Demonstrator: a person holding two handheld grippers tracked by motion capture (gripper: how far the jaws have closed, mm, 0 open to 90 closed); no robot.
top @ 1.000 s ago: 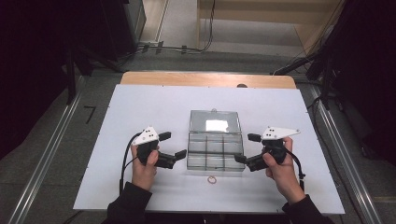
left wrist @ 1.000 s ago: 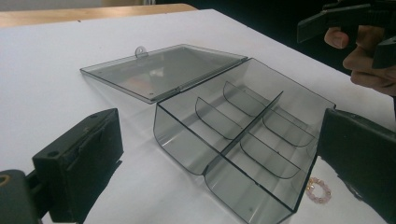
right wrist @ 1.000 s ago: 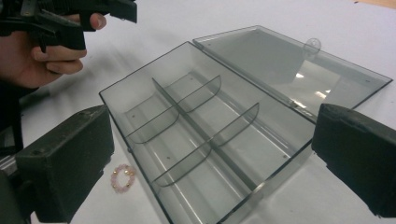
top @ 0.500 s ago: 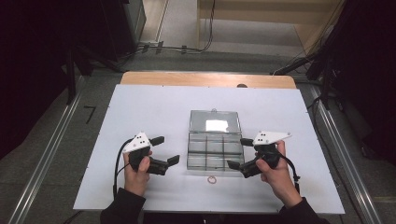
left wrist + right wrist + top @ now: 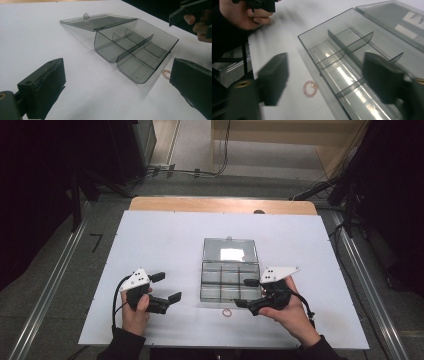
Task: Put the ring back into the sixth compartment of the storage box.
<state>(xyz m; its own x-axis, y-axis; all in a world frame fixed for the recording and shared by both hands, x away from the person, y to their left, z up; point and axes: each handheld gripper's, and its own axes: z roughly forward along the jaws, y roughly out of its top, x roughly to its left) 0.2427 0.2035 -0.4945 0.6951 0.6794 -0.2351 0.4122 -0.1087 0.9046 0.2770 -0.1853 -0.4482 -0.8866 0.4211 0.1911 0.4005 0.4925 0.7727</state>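
Note:
A clear grey compartment box stands mid-table with its lid folded flat behind it. A small pink bead ring lies on the table just in front of the box. My left gripper is held left of the box, open and empty, aimed at the box and ring. My right gripper is at the box's front right corner. Its jaws have just been closing but stand apart, pressing on nothing. Beyond them, the right gripper view shows the ring and the box's front wall.
The white table sheet has bare room to the left, the right and behind the box. A wooden edge runs along the far side. Metal rails flank the table. The other hand appears top left in the right gripper view.
Both hands have drawn back toward the near edge. The left gripper went a little left. The right gripper went left toward the box's front corner, and its jaws stand narrower.

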